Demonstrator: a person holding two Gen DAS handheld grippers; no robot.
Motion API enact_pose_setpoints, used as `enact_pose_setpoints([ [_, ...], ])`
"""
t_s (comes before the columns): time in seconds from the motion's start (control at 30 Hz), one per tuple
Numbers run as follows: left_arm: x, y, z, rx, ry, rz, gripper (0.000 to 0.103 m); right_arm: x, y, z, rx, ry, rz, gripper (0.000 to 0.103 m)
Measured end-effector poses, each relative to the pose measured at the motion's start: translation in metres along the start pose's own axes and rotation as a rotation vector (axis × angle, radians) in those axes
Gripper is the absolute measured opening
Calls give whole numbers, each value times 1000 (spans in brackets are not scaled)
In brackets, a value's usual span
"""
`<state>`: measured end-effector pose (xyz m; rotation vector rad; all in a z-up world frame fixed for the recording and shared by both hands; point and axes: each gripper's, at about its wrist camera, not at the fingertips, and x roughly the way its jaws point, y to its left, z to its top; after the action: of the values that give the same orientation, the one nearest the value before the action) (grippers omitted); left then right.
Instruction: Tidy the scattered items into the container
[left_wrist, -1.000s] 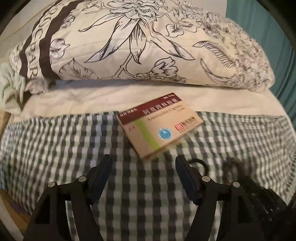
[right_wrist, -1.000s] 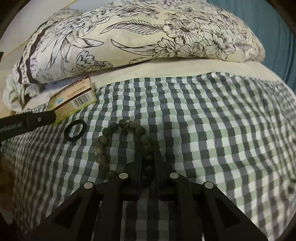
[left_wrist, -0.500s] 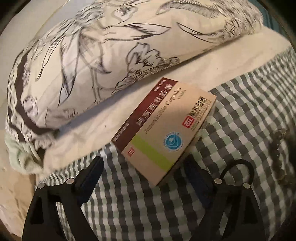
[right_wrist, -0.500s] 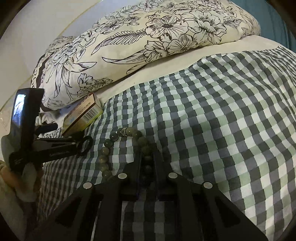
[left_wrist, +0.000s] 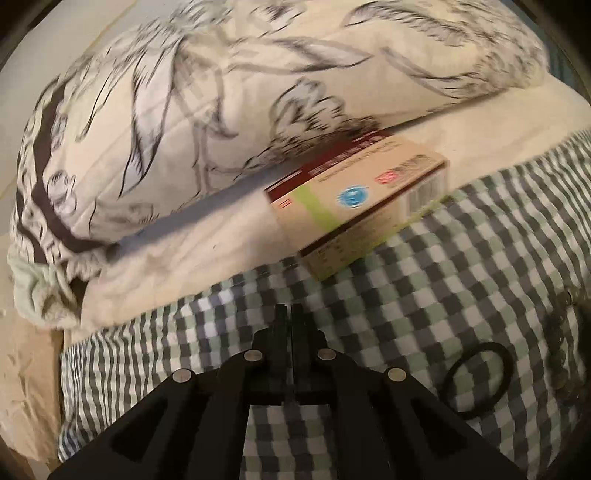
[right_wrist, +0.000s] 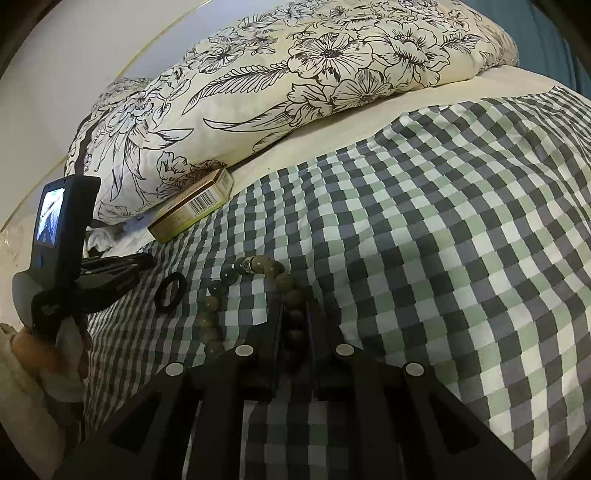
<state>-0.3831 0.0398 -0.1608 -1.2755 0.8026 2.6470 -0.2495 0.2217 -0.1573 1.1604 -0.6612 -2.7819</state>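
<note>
My left gripper is pinched empty, medicine box ahead against the pillow. Only my right view shows my right gripper clamping the bead bracelet on the checked cloth.

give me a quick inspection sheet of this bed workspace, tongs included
surface: checked blanket over a cream sheet.
job's things: medicine box against the floral pillow; black hair tie and bead bracelet on the blanket; container not in view.
clutter: pale green cloth under the pillow's end.
grippers: left tongs shut, empty, short of the box; right tongs shut on the bracelet's near side.
cables: nothing seen.
surroundings: pale wall, teal surface behind the pillow.
</note>
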Motion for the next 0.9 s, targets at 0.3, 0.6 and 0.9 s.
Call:
enact_pose_setpoints([
  [0.3, 20, -29, 12, 167, -59, 179, 26, -1, -5, 0, 27, -4, 23, 11],
  [0.6, 25, -19, 28, 208, -133, 223, 73, 1, -7, -1, 38, -12, 36, 11],
  [0.9, 10, -32, 23, 323, -233, 166, 73, 1, -8, -1, 47, -13, 45, 10],
])
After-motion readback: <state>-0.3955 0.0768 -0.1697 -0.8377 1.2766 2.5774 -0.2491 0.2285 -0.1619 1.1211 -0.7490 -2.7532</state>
